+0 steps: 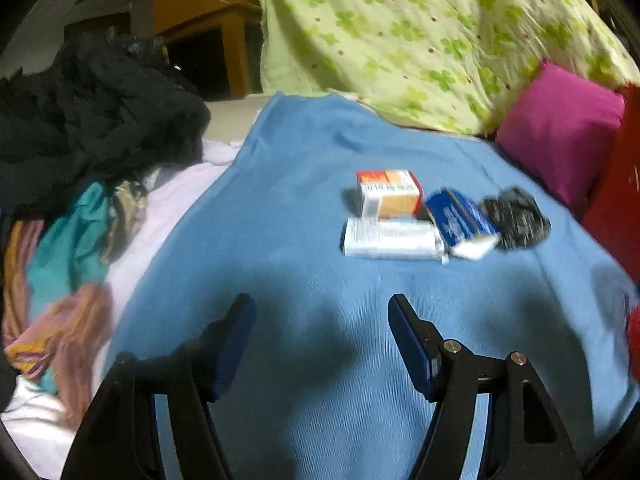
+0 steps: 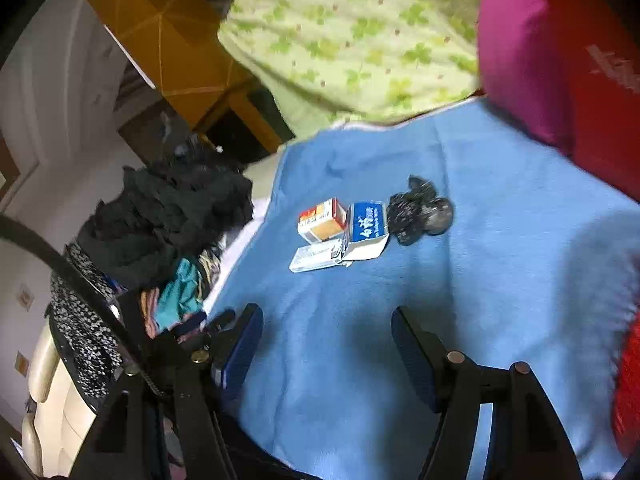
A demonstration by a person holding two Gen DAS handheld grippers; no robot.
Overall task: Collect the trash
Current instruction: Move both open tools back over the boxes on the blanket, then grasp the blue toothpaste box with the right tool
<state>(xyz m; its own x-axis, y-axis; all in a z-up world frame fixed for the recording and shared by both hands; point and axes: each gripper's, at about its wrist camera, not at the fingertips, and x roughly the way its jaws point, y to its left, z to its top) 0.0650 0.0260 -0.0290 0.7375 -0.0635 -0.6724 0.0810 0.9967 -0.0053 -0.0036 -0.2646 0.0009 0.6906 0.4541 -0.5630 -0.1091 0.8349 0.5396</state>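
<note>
On a blue blanket [image 1: 304, 208] lie an orange and white box [image 1: 390, 194], a flat white box [image 1: 390, 239], a blue and white carton [image 1: 462, 222] and a crumpled black bag [image 1: 514, 218]. The right wrist view shows the same group: orange box [image 2: 321, 220], white box [image 2: 316, 258], blue carton [image 2: 366, 230], black bag [image 2: 420, 210]. My left gripper [image 1: 322, 304] hovers open over bare blanket, short of the boxes. My right gripper [image 2: 327, 314] is open too, nothing between its fingers, well short of the pile.
A heap of black cloth [image 1: 92, 120] and colourful clothes [image 1: 68, 264] lies left of the blanket. A green flowered quilt [image 1: 420, 36], a pink pillow [image 1: 560, 132] and a red object [image 1: 616, 200] border the far and right sides. A yellow wooden cabinet [image 2: 168, 40] stands behind.
</note>
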